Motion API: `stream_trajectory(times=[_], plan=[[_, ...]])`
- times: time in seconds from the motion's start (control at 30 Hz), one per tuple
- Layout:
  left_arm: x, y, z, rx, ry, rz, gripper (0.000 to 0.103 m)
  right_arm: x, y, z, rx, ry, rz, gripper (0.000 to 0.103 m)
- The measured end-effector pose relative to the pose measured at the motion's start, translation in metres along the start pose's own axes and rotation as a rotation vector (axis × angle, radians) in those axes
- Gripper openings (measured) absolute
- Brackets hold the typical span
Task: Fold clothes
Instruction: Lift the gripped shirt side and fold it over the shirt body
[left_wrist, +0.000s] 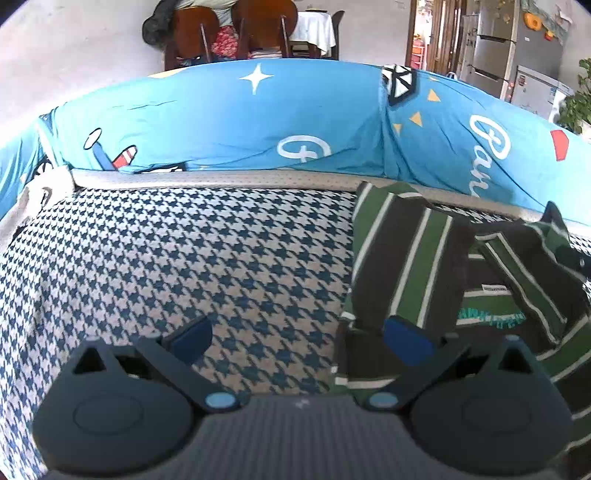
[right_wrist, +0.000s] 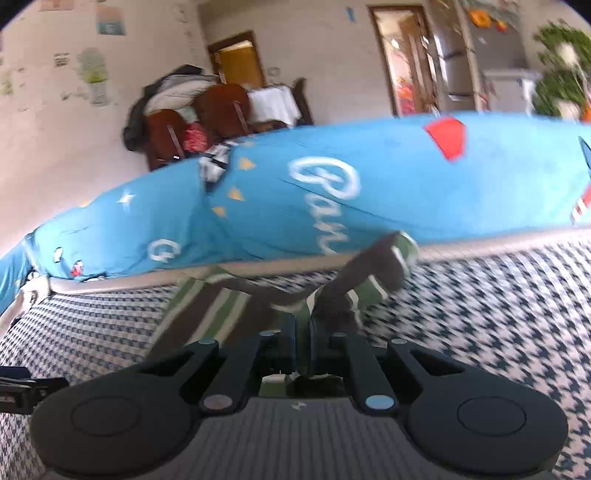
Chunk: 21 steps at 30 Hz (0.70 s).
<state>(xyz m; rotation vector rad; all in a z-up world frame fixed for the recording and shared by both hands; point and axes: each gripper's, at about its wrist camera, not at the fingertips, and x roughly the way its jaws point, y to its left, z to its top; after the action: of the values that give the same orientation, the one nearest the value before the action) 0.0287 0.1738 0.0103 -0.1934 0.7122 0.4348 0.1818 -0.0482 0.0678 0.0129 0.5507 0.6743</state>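
Houndstooth-patterned blue-and-white seat fabric (left_wrist: 184, 258) fills the left wrist view, backed by a bright blue printed cushion cover (left_wrist: 221, 114), with wooden chairs (left_wrist: 236, 29) and a steel fridge (left_wrist: 517, 48) far beyond. At the bottom of that view the left claw (left_wrist: 297, 341) stands wide open with nothing between its blue pads (left_wrist: 408, 341); the green, dark brown and white striped soft shirt (left_wrist: 413, 254) lies just ahead and to the right of it, one pad overlapping its near edge in the picture, though whether it touches I cannot tell. Part of the shirt rises in a raised fold ahead of the claw, and a printed label shows further right. From the right wrist view, the right claw (right_wrist: 303, 332) is closed tight, pinching a bunch of the striped shirt (right_wrist: 221, 310) that lifts up and away ahead of it towards the blue cover (right_wrist: 406, 192); the seat fabric (right_wrist: 480, 314) spreads to the right of the claw. Light, limp knit like this will likely sag and slide wherever unsupported, so a hem corner or shoulder seam looks the best place to take hold. Motion blur smears the cloth here, so which part of the garment is pinched is unclear, and the shirt's far right side is cut off in the left view.
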Motion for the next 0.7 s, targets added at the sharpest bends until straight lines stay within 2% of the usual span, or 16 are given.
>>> stream_trajectory(times=[0.07,0.2,0.4,0.5,0.7], plan=[[-0.002,0.005,0.001,0.01,0.048,0.017,0.103,0.001,0.02,0.0,-0.017,-0.012,0.038,0.01],[-0.011,0.023,0.004,-0.032,0.028,0.046,0.103,0.011,0.065,-0.003,-0.074,-0.019,0.119,0.01],[-0.018,0.048,0.008,-0.089,0.02,0.065,0.103,0.047,0.119,-0.028,-0.138,0.048,0.202,0.01],[-0.018,0.053,0.011,-0.109,0.022,0.066,0.103,0.062,0.129,-0.044,-0.128,0.102,0.222,0.011],[-0.019,0.049,0.013,-0.13,0.036,0.045,0.103,0.059,0.129,-0.054,-0.112,0.106,0.216,0.013]])
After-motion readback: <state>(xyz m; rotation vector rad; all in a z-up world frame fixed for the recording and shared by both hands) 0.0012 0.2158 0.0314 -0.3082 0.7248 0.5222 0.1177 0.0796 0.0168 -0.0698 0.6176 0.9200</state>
